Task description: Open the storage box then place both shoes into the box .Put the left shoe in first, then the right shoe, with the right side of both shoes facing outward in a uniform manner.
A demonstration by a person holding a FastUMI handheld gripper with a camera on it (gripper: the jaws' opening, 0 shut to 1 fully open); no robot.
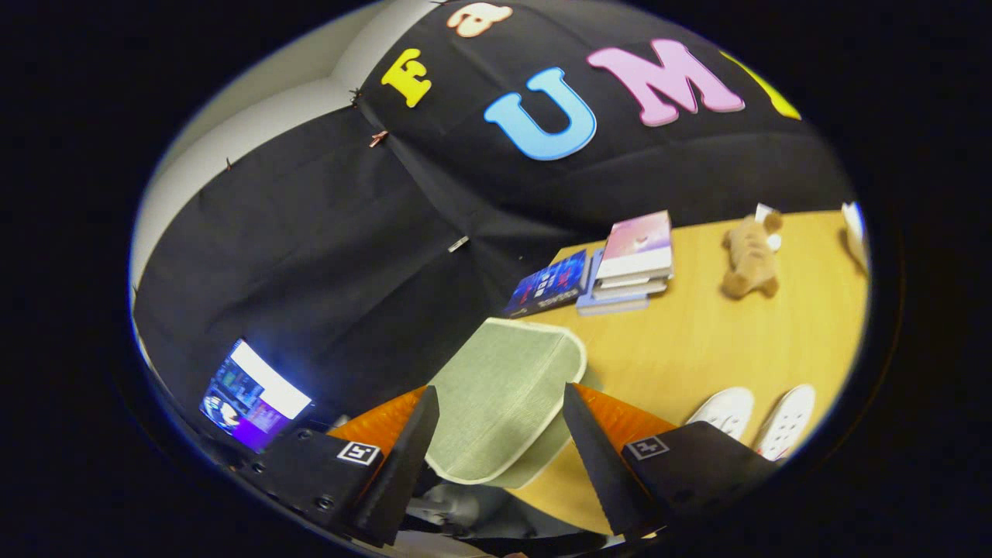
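The storage box's pale green fabric lid (504, 387), edged in white piping, lies between my gripper's (500, 390) fingers and reaches a little beyond their tips. A second layer of the same fabric (546, 457) shows under its right edge. The fingers stand wide apart, one at each side edge of the lid, so the gripper is open; I cannot tell whether they touch it. Two white shoes (725, 411) (787, 422) sit side by side on the wooden table (697, 341), to the right of the right finger, toes pointing away.
A stack of books (632, 260) and a dark blue book (549, 285) lie at the table's far edge against the black cloth wall. A brown plush toy (750, 260) lies further right. A lit screen (252, 395) glows left of the left finger.
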